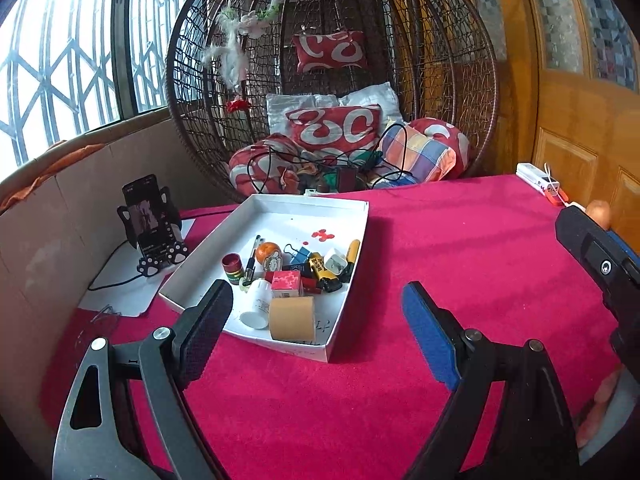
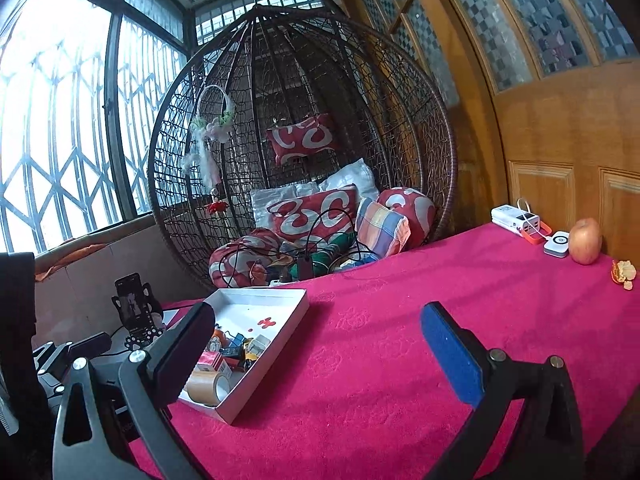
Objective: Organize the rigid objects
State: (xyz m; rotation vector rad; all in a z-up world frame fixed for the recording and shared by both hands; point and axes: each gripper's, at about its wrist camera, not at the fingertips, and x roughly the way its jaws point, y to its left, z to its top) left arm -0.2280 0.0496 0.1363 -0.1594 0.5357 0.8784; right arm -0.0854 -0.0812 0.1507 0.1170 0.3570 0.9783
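A white tray [image 1: 304, 210] sits on the red tablecloth [image 1: 460, 248] and holds several small rigid objects: a brown tape roll [image 1: 292, 318], a white bottle [image 1: 256, 306], a red patterned box [image 1: 286, 283], a red cap [image 1: 232, 267], a pen [image 1: 252, 258], binder clips [image 1: 298, 254] and a yellow marker [image 1: 352, 252]. My left gripper [image 1: 316, 332] is open and empty, hovering just before the tray's near edge. My right gripper [image 2: 316, 354] is open and empty, above the cloth right of the tray [image 2: 298, 300]. The tape roll also shows in the right wrist view [image 2: 208, 387].
A phone on a paw-print stand [image 1: 150, 226] is left of the tray, by a cardboard wall [image 1: 60, 232]. A wicker hanging chair [image 1: 332, 80] with cushions and cables is behind. A power bank [image 2: 516, 218], white puck [image 2: 557, 244], apple [image 2: 585, 241] and orange peel [image 2: 624, 272] lie far right.
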